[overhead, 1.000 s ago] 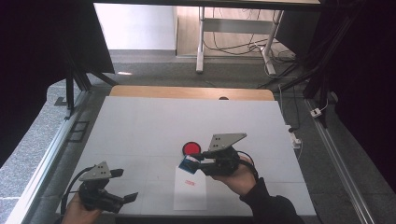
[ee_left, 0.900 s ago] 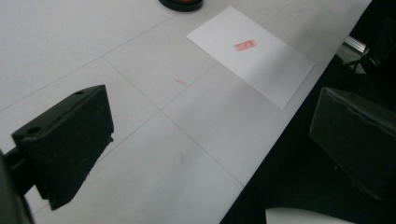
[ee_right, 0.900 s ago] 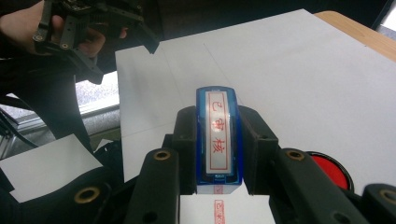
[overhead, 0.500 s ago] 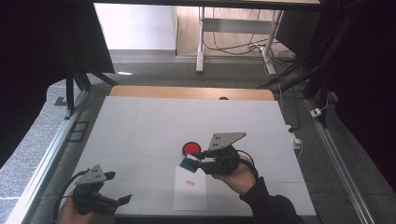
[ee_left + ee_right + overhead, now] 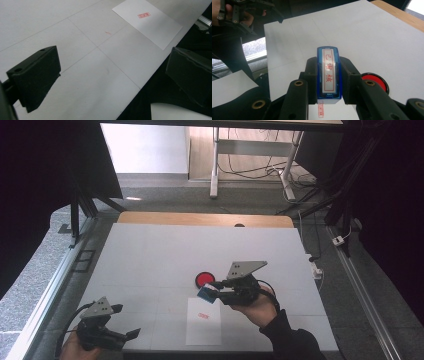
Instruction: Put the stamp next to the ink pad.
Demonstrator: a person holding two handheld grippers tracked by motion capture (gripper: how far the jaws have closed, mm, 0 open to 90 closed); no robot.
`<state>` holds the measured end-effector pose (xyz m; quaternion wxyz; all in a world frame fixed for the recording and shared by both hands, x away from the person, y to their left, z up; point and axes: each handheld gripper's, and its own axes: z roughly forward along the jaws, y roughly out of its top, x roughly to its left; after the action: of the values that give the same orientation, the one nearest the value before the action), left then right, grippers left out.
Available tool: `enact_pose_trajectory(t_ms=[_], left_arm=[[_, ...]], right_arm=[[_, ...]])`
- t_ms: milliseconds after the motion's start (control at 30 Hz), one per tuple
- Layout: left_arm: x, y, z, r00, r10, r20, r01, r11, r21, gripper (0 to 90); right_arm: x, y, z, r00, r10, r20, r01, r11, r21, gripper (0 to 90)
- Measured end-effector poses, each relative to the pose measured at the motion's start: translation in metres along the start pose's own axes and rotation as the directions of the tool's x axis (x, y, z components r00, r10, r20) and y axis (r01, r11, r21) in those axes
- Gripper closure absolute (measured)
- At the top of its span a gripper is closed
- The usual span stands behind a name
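At frame centre, the right gripper (image 5: 329,82) clamps the small blue rectangular plastic stamp (image 5: 328,72) by its long sides; it looks light, rigid, slick. The left gripper (image 5: 112,75) gapes empty.

Only a red ink pad (image 5: 204,279) and paper sheet (image 5: 204,321) interrupt the white table (image 5: 150,255).

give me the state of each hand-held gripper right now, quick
Left hand-held gripper: open, jaws wide apart, holding nothing, at the table's near edge.
Right hand-held gripper: closed on the blue stamp, held above the stamped paper.
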<state>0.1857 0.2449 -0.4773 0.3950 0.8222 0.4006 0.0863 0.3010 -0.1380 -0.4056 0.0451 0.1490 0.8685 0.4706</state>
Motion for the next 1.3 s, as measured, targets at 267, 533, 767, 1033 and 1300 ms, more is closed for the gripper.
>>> enact_pose_trajectory(t_ms=[267, 533, 767, 1033, 1300], left_arm=[[-0.001, 0.000, 0.000, 0.9999, 0.012, -0.006, -0.012, 0.9999, 0.007, 0.0], [-0.001, 0.000, 0.000, 1.0000, 0.005, -0.005, -0.005, 1.0000, 0.000, 0.0], [0.000, 0.000, -0.001, 0.9999, -0.005, -0.012, 0.005, 1.0000, -0.005, 0.0], [0.000, 0.000, -0.002, 0.9997, -0.010, -0.024, 0.009, 0.9999, -0.004, 0.0], [0.001, -0.001, -0.003, 0.9995, -0.012, -0.031, 0.012, 0.9999, 0.000, 0.0]], right_arm=[[-0.004, -0.005, -0.004, 0.9993, 0.003, 0.036, -0.004, 1.000, 0.022, 71.1], [-0.012, -0.016, -0.012, 0.9961, 0.015, 0.087, -0.019, 0.999, 0.036, 71.1], [-0.021, -0.030, -0.023, 0.9900, 0.045, 0.134, -0.052, 0.998, 0.048, 71.1], [-0.029, -0.045, -0.034, 0.9781, 0.078, 0.193, -0.091, 0.994, 0.057, 71.1], [-0.036, -0.060, -0.043, 0.9603, 0.075, 0.269, -0.104, 0.990, 0.095, 71.1]])
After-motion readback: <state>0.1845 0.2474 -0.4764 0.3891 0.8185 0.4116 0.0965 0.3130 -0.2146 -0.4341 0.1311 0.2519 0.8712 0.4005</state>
